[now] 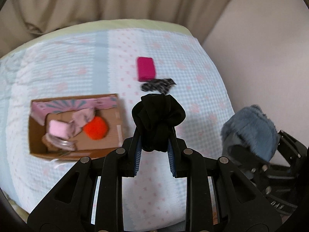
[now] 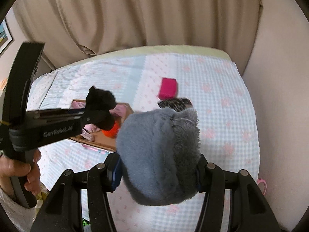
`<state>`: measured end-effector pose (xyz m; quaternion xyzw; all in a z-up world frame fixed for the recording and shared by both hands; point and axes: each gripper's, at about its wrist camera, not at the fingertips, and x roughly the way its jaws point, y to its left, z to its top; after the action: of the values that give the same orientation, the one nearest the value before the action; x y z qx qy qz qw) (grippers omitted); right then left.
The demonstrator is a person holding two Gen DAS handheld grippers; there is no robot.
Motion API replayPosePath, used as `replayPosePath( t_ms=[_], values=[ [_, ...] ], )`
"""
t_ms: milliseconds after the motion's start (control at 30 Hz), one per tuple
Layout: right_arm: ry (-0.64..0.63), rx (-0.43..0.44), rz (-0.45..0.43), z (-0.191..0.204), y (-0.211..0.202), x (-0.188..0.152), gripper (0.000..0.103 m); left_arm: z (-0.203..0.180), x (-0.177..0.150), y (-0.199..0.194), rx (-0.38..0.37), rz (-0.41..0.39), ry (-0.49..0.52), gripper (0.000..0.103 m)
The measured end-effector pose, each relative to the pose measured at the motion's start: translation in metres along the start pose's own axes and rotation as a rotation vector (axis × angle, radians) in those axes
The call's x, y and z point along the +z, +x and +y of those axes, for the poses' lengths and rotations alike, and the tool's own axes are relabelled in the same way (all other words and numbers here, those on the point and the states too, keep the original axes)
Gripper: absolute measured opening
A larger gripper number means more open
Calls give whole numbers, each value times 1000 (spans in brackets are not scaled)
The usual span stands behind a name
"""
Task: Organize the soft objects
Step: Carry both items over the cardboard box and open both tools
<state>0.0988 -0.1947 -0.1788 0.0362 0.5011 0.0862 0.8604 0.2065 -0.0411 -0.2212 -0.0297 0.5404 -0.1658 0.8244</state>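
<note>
My left gripper (image 1: 155,133) is shut on a bunched black cloth (image 1: 158,116), held in the air above the bed, right of the cardboard box (image 1: 75,150). The box holds an orange pom-pom (image 1: 95,127), pink soft pieces (image 1: 58,129) and a pink patterned packet (image 1: 77,106). My right gripper (image 2: 157,172) is shut on a fluffy grey-blue plush item (image 2: 156,150), also in the air; it shows in the left wrist view (image 1: 251,127) at right. The left gripper with the black cloth (image 2: 100,98) shows over the box (image 2: 104,141) in the right wrist view.
A magenta sponge block (image 1: 145,68) (image 2: 168,88) and a black-and-white patterned cloth (image 1: 157,85) (image 2: 175,102) lie on the checked bedspread (image 1: 193,61) beyond the box. Beige curtains (image 2: 135,15) hang behind the bed; a wall (image 2: 280,77) stands at right.
</note>
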Motion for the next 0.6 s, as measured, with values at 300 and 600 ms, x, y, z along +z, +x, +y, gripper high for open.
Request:
replayPosePath(
  t_ms=[300, 600],
  values=[
    [-20, -1, -28, 88, 6, 38, 52, 104, -7, -57, 21, -46, -49, 21],
    [21, 22, 20, 174, 65, 66, 52, 223, -7, -61, 55, -6, -70, 21]
  ],
)
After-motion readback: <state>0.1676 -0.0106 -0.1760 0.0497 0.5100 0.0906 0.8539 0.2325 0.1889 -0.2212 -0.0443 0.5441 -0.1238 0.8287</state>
